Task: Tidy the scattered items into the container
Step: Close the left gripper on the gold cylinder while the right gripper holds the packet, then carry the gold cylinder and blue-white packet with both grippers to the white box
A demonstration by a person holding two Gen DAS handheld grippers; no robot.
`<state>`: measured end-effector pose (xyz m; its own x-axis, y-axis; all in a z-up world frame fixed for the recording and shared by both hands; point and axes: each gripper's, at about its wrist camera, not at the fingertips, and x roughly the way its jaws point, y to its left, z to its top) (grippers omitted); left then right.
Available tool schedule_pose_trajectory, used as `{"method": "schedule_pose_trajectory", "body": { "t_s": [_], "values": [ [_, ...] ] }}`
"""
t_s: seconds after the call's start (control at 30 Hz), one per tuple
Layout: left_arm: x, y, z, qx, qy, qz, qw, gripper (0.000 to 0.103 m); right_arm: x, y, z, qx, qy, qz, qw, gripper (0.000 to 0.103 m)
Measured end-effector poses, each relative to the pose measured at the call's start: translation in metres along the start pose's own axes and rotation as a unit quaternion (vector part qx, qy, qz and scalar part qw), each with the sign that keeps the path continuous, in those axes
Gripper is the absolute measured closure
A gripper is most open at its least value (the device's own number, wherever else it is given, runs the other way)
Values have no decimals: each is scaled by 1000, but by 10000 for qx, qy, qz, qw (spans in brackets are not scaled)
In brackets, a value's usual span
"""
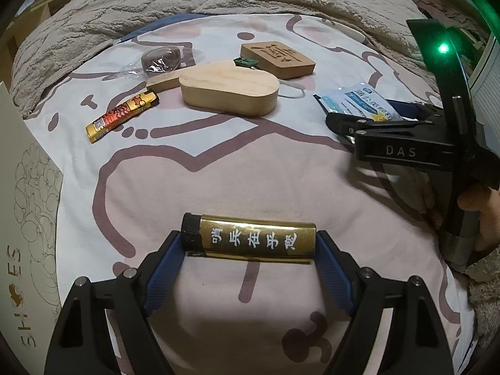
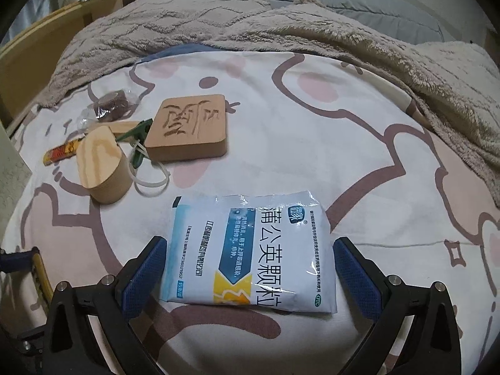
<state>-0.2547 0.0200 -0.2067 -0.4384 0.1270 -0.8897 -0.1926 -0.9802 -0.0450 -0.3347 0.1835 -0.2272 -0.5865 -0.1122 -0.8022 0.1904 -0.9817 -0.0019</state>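
On the bedsheet, a gold lighter with a black cap lies crosswise between the blue pads of my left gripper. The pads press on its two ends, so the gripper is shut on it. A white and blue medicine sachet lies flat between the fingers of my right gripper, which is open, with a small gap at each pad. In the left wrist view the right gripper sits over the sachet at the right. A pale shoe box stands at the left edge.
Further back lie an orange and gold lighter, an oval wooden block, a carved wooden tile, a wrapped brown tape roll, a green clip and a white cable tie. A fluffy beige blanket bounds the far side and the right.
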Motion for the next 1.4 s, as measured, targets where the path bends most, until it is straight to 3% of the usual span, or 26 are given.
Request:
{"method": "schedule_pose_trajectory", "body": {
  "t_s": [0.23,0.4,0.77,0.97,1.4],
  "values": [
    [-3,2,1,-132,-139,18,9998,18,-5,-3,-3,62,-225,124,9997,2],
    [-3,1,0,-61,-246,65,9997,18,-11,7,-5,-198,-477,67,9986,20],
    [-9,0,0,144,-347,88,9993,21,-18,10,-8,-238,-637,215,9975,21],
    [-22,3,3,25,-493,-3,9988,21,-30,0,-10,-85,-821,530,9952,21],
    [-56,2,2,56,-787,-184,9967,21,-55,-16,-37,383,-570,653,9955,21]
  ]
}}
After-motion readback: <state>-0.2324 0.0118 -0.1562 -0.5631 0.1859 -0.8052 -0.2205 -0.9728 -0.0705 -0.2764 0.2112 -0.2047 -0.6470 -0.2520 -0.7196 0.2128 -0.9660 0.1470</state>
